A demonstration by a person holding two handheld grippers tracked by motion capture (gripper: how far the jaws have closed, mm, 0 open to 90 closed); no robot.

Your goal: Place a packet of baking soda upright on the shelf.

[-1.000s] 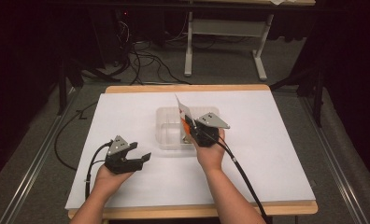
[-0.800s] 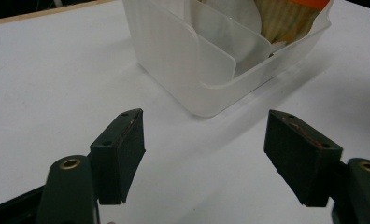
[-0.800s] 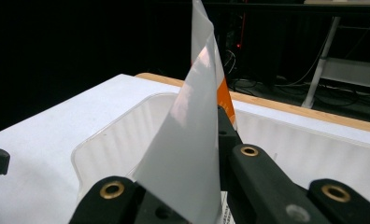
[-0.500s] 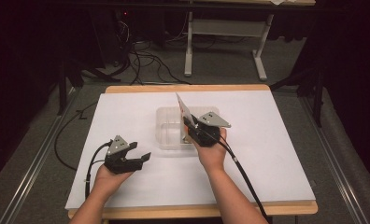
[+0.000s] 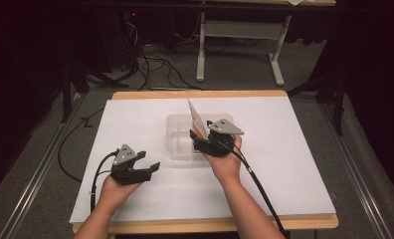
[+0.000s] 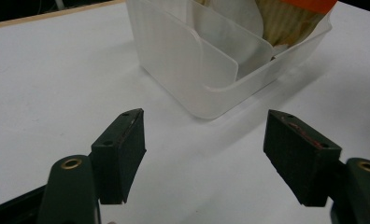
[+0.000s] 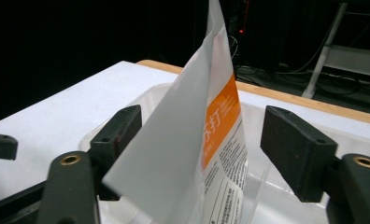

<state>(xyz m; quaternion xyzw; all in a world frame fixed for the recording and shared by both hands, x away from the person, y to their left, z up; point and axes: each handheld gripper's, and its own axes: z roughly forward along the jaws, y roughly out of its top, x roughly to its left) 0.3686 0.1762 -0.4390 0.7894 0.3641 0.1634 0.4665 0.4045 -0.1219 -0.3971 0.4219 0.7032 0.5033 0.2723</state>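
High view: the white and orange packet (image 5: 197,119) stands on end in the right part of the clear plastic bin (image 5: 177,137) at the middle of the white table (image 5: 294,164), its long axis nearly upright, leaning a little toward the far left. The right gripper (image 5: 197,140) sits at the bin's near right edge, just beside the packet's foot, so the right hand (image 5: 226,162) is plainly the nearer one. The left gripper (image 5: 147,167) rests on the table to the near left of the bin, well apart from the packet, jaws spread and nothing in them

Left gripper view: the two black jaws stand wide over bare table, with the bin (image 6: 206,70) ahead of them and the packet's orange band (image 6: 314,5) showing above its far wall

Right gripper view: the packet (image 7: 211,140) rises between the jaws, which stand wide on either side. The right jaw is clear of it, and whether the left jaw brushes it I cannot tell. The next move probably turns on drawing back without tipping it

Against the earlier frames, these jaws were pinched on the packet and have just been opening; the packet stands between them, let go, in the same place as before, and neither hand has shifted
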